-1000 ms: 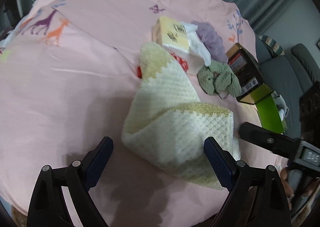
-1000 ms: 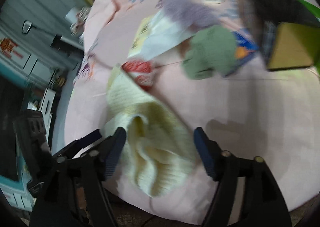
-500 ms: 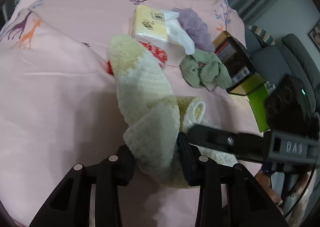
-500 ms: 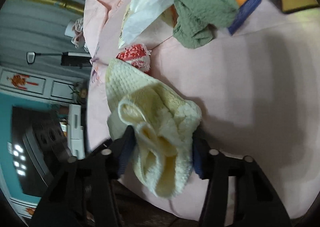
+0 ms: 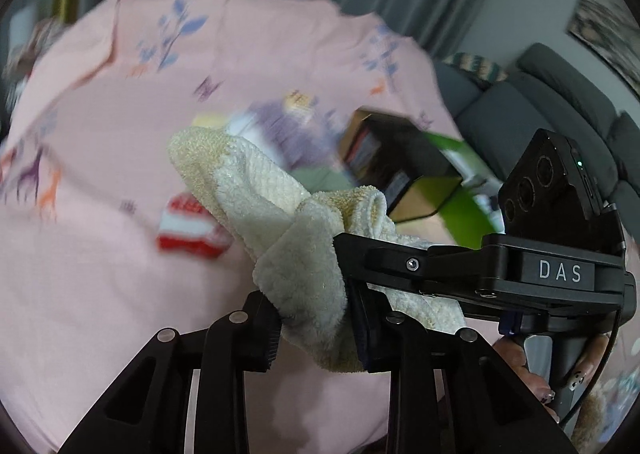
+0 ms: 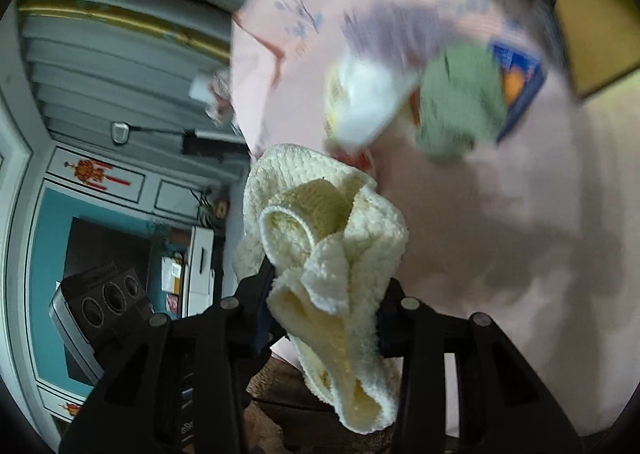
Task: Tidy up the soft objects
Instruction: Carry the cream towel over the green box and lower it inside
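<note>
Pink sheet [image 5: 100, 254] covers the whole work surface and most of it is bare, on the left in the left wrist view and on the right in the right wrist view, so there is room to lay the piece flat there. The clutter sits in one cluster toward the far side: dark box [image 5: 396, 157] with a green box beside it, purple fluffy item [image 5: 276, 121], green cloth [image 6: 460, 109], white packet [image 6: 368, 101], red-and-white knit piece [image 5: 188, 225]. Cream towel [image 5: 280, 213] is off the sheet and bunched between the two tools. Left gripper [image 5: 316, 326] is clamped on one fold, right gripper [image 6: 324, 314] clamped on another, jaws narrow around thick cloth in both views. Main risk: both bites are on loose folds, not clean corners, so pulling apart likely gives a twisted rope, not a flat spread, or one fold slips out and the towel drops. Second risk: the near edge of the surface is right under the right gripper, with towel hanging past it, so a drop here probably goes to the floor. Third: the trailing end could sweep the knit piece or packet. Frames are motion-blurred, so how deep each grip sits is unclear. The two tools are close, nearly touching, so they could clash.
</note>
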Available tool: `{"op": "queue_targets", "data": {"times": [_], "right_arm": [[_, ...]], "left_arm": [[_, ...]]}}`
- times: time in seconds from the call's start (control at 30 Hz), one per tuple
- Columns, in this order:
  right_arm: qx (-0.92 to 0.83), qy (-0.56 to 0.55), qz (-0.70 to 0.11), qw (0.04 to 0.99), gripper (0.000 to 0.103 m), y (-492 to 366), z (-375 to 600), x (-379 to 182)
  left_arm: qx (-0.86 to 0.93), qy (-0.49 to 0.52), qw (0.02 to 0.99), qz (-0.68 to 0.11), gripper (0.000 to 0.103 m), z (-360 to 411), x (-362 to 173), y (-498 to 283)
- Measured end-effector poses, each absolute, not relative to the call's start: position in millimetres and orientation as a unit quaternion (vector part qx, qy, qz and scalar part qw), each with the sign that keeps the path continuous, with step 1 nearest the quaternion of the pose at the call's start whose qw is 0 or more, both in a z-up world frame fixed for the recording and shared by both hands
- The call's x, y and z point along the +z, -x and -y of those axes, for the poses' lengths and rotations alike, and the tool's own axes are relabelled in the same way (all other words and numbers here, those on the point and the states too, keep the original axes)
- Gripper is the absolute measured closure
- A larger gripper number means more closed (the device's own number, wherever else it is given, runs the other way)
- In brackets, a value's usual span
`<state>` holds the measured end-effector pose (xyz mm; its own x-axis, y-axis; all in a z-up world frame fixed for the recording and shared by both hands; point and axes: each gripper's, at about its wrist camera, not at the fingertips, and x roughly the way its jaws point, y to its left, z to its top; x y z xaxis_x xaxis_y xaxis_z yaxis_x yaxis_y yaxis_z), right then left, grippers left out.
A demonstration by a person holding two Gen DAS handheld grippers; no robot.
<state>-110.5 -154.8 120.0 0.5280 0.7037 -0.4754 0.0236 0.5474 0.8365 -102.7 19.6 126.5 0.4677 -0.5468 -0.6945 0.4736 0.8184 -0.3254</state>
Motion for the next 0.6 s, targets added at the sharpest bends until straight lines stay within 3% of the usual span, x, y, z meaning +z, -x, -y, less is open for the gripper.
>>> {"op": "queue_targets", "data": {"times": [0.17, 0.6], "right_arm": [[0.194, -0.413, -0.376, 0.807, 0.064, 121, 196, 151], [0.067, -0.416, -0.275, 0.864, 0.065, 134, 330, 170]], "left_arm": [[-0.336, 0.012, 0.861, -0.382, 0.073, 30, 153, 101], [-0.422, -0.038, 0.836, -0.350, 0.073, 191, 179, 78]]}}
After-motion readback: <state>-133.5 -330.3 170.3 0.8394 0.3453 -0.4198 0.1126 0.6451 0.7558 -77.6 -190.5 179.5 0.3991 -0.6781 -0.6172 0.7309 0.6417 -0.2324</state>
